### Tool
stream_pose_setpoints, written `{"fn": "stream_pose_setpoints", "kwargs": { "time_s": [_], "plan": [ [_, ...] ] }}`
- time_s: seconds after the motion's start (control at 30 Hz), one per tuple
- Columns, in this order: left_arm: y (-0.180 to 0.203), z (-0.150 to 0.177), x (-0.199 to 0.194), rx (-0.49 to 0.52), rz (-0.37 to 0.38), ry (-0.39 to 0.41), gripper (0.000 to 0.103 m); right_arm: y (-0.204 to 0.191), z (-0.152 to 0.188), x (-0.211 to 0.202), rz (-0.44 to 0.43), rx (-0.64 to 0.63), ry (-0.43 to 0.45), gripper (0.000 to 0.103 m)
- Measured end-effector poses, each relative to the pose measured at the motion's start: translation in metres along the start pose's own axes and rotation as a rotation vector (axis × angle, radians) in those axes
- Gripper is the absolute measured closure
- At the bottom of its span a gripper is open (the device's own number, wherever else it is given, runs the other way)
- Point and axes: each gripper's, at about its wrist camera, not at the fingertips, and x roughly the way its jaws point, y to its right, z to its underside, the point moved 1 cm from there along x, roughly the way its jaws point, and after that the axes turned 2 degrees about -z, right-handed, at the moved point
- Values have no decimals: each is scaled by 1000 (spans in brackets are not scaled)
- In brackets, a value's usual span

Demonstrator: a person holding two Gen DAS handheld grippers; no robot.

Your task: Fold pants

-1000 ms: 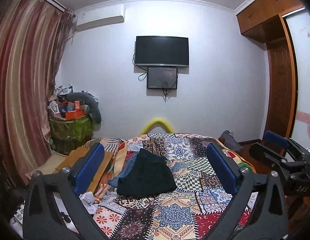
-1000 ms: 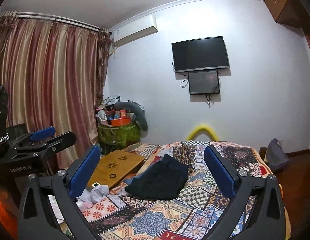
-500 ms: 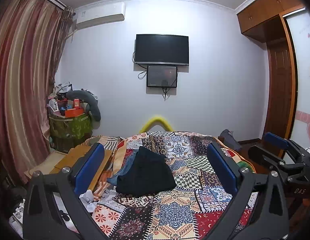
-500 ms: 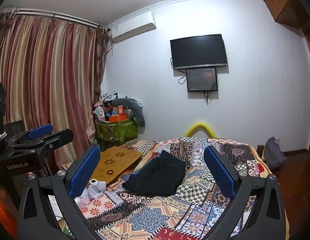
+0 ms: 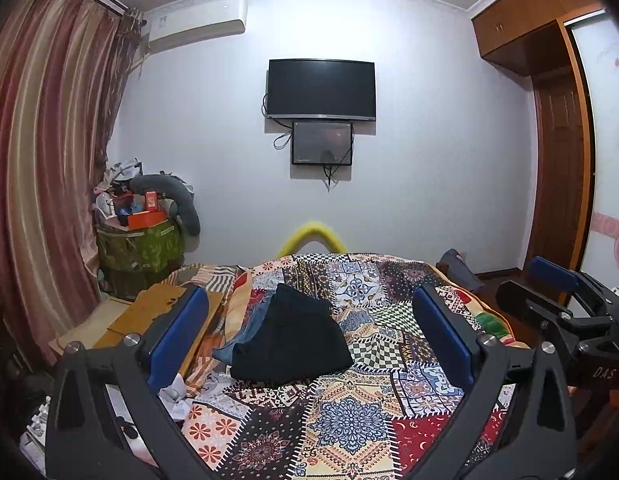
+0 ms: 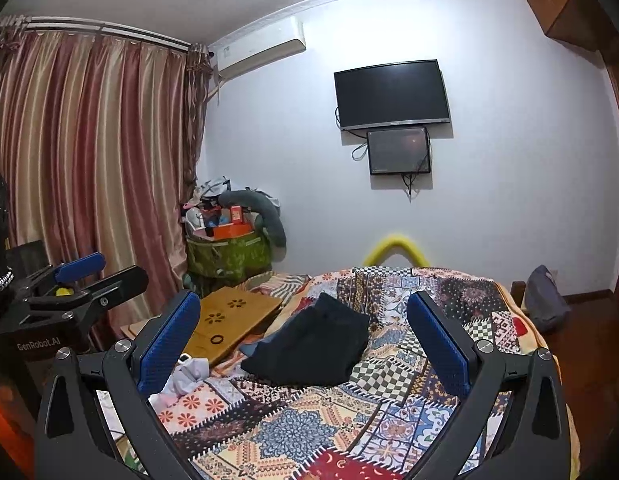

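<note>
While both claws (image 5: 309, 344) (image 6: 303, 338) gape empty, black pants (image 5: 293, 340) lie on the patchwork bed (image 5: 349, 412).

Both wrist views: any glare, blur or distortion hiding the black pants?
Left wrist: sharp, dim even light, black pants read as a dark mass with few visible folds; fisheye bends the curtain. Right wrist: same pants unobstructed, corners vignetted, no glare.

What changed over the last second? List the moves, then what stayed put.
Only small camera drift: both views tipped slightly, so the bed sits a little lower in frame. Nothing was gripped or released. The left gripper and right gripper stay open and empty, above the patchwork quilt. The black pants lie bunched as before, over blue jeans.
</note>
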Motion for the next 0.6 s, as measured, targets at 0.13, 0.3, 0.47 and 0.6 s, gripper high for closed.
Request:
{"fn": "stream_pose_setpoints", "kwargs": {
  "time_s": [0.13,0.3,0.47,0.6],
  "plan": [
    [-1,1,1,-5,5,-2,0,1,0,0,3,0,-4,0],
    [-2,2,2,-6,9,-4,0,1,-1,-2,10,2,-5,0],
    [-4,2,3,-15,13,-6,0,3,-1,-3,13,10,-4,0],
    [-5,2,2,-18,17,-9,0,4,-2,-4,16,14,-5,0]
  ]
}}
